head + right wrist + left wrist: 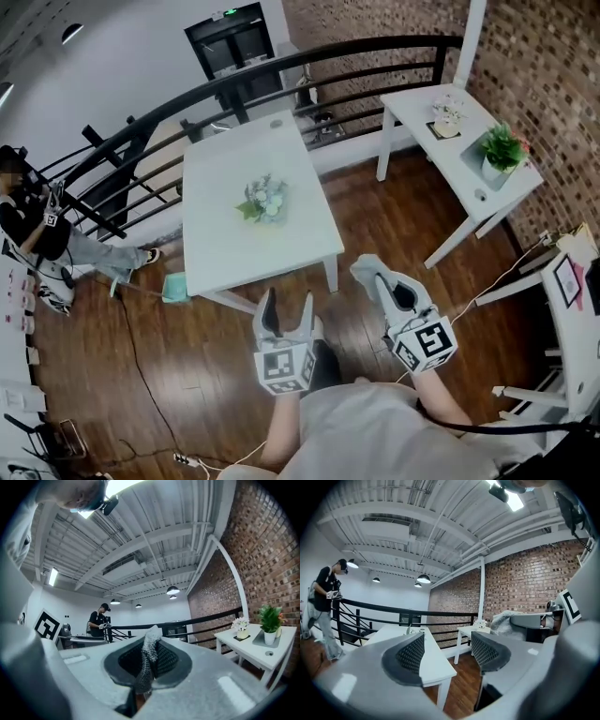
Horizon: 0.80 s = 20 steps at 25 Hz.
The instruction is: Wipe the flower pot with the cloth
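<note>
1. Cloth (151, 644): I found a grey, knitted fold standing upright in my right gripper (150, 665). The jaws were clamped together on it, and the fabric ran up past the jaw tips.
2. Left gripper (287, 305): the jaws stood apart with nothing between them. Through the gap I saw only wooden floor (394, 206) and a table corner. In the head view this gripper sat at lower centre, just left of the right one.
3. Flower pot (494, 171): it was white, held a green plant, and stood upright on the white side table (450, 155) at the upper right of the head view, against the brick wall (553, 84). It was well apart from both grippers, and neither the cloth nor a jaw touched it.
4. Small flower arrangement (447, 117): I noted it on the same side table, farther up the frame than the pot and apart from it.
5. Centre table (225, 248): it was white and lay above both grippers in the head view, with a pale bouquet (264, 202) near its middle.
6. Person (37, 225): they stood at the left edge of the head view, beside the black railing (169, 108), in a dark top.
</note>
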Motion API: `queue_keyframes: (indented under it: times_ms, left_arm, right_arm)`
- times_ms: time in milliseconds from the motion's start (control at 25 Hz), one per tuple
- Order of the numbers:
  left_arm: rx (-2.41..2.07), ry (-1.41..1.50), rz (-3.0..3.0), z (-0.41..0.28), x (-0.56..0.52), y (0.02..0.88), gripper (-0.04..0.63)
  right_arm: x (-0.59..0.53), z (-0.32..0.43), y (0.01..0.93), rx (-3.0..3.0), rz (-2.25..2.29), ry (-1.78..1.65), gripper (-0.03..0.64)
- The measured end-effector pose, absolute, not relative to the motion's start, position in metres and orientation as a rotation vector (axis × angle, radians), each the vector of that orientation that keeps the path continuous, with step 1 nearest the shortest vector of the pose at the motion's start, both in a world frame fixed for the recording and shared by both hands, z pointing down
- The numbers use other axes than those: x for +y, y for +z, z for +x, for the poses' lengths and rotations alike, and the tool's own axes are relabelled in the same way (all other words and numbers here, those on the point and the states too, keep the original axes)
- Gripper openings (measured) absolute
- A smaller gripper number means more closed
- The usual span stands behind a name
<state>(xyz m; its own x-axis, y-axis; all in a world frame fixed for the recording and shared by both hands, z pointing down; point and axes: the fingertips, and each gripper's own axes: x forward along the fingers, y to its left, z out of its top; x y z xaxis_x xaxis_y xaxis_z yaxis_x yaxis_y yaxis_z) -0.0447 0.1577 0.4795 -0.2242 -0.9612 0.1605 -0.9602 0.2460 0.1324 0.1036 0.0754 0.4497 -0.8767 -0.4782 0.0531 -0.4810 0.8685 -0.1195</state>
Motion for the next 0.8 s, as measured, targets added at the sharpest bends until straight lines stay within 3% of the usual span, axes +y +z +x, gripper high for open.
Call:
queue_keyframes:
  times_ms: [480, 760, 800]
  left_arm:
    - [-2.237, -0.012, 1.679, -0.225, 0.090, 0.532, 0.336]
    - [-2.055, 0.285, 1.663, -0.252, 0.064, 0.631, 0.402]
    - [-2.035, 0.278, 1.666, -0.252, 0.056, 0.644, 0.436]
  right_arm:
    - [-0.023, -0.056, 0.458, -2.884, 0.683, 0.106, 0.005]
    - [-0.053, -0.108, 0.471, -2.867, 0.670, 0.167, 0.005]
    - [-0.057, -0.112, 0.474, -2.864, 0.661, 0.177, 0.005]
